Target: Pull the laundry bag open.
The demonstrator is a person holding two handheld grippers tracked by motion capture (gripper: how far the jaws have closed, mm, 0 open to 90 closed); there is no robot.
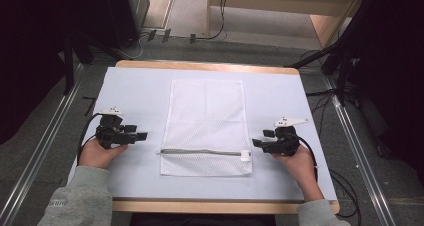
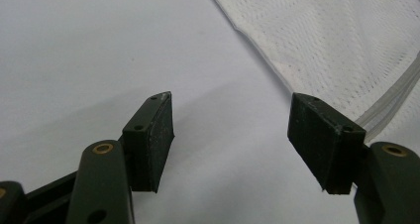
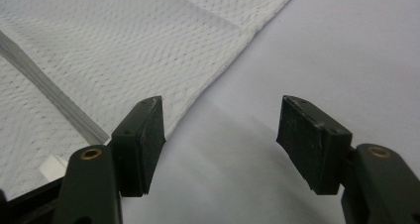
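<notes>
Left claw (image 1: 141, 135) at nine o'clock and right claw (image 1: 256, 142) at three flank the mesh bag (image 1: 206, 126) on the surface (image 1: 280, 93), both wide apart, empty, pointing inward

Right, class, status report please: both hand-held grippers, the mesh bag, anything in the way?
Left hand-held gripper open, beside the bag. Right hand-held gripper open, at its other side. Mesh bag flat, zip closed. Nothing between grippers and bag.

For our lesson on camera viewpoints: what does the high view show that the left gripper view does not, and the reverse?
High view alone: the whole mesh bag, its zipper pull, both hands, the right gripper and the floor.

Left gripper view alone: the left gripper close up, its black pads apart with bare table between them.

Both: the bag, its zipper and the pale table.
</notes>
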